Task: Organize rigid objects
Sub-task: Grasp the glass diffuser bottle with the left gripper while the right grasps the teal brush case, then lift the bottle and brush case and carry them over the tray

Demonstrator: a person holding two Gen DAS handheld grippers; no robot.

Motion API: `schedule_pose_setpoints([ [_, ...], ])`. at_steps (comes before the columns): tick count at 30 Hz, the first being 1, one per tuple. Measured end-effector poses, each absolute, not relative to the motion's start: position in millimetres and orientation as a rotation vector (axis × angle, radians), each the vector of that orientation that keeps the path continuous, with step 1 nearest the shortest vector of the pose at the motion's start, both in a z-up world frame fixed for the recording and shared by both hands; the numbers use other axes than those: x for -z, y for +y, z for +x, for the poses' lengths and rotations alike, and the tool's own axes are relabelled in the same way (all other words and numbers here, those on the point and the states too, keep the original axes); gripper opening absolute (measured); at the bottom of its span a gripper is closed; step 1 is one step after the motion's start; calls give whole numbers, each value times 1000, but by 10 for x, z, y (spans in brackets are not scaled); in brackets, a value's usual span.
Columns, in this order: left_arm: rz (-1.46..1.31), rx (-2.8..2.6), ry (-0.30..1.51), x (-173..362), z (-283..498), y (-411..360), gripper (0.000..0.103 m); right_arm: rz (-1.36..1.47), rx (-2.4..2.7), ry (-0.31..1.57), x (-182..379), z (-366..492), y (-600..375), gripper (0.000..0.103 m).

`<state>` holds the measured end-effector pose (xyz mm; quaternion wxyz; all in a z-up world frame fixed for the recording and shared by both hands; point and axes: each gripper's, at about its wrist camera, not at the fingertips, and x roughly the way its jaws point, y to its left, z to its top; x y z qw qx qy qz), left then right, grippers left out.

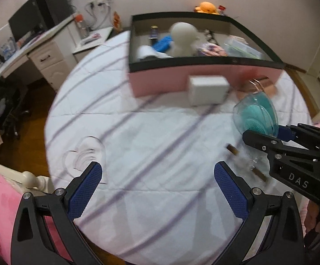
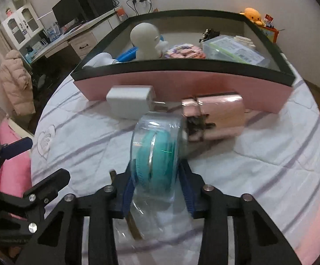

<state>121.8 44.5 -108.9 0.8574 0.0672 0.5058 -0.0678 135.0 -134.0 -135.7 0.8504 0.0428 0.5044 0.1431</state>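
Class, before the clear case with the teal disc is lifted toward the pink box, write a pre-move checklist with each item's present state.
1. Right gripper fingers clamp the clear plastic case with the teal disc: ok.
2. Grip centred on the case: cannot tell, blurred.
3. Left gripper empty and open: ok.
4. Left gripper clear of the case: ok.
5. Bare floor in the pink black-rimmed box for the case: cannot tell.
6. White charger block and pink rectangular case lie between the held case and the box: not ok.
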Motion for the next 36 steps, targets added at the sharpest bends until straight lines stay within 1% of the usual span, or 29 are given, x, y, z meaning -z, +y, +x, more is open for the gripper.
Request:
schedule_pose_setpoints([
  [6,171,275,1088,1151,1122,-54,103,71,-284,1044,1303,1017,-1665,37],
  [9,123,310,1115,1223,1183,-201,103,66,-258,1038,1309,918,-1846,37],
  [12,125,339,1155,1376,1258,-344,101,80,-239,1037,1336,892,-2000,37],
  [13,152,328,1170,1454,1267,-389,98,73,-233,1037,1343,899,-2026,40],
  [14,181,310,1154,1480,1258,-420,98,54,-225,1042,1360,901,-2046,45],
  [15,200,307,1135,1486,1233,-446,97,23,-215,1047,1391,919,-2058,46],
  [16,207,312,1123,1478,1212,-469,91,21,-218,1037,1402,939,-2105,47],
  [17,197,316,1112,1455,1200,-472,75,34,-223,1032,1403,946,-2135,47],
  [18,186,306,1100,1431,1190,-468,64,46,-228,1028,1403,961,-2148,47],
  [21,175,299,1101,1434,1206,-461,64,51,-235,1017,1393,1018,-2130,44],
  [22,173,301,1102,1428,1207,-457,64,60,-240,1012,1386,1012,-2140,37],
  [25,161,306,1106,1407,1194,-438,64,119,-243,998,1346,1043,-2195,36],
  [29,174,280,1094,1343,1199,-415,64,100,-222,972,1279,1021,-2187,36],
  [36,180,223,978,886,1208,-203,64,100,-218,868,923,906,-2193,36],
])
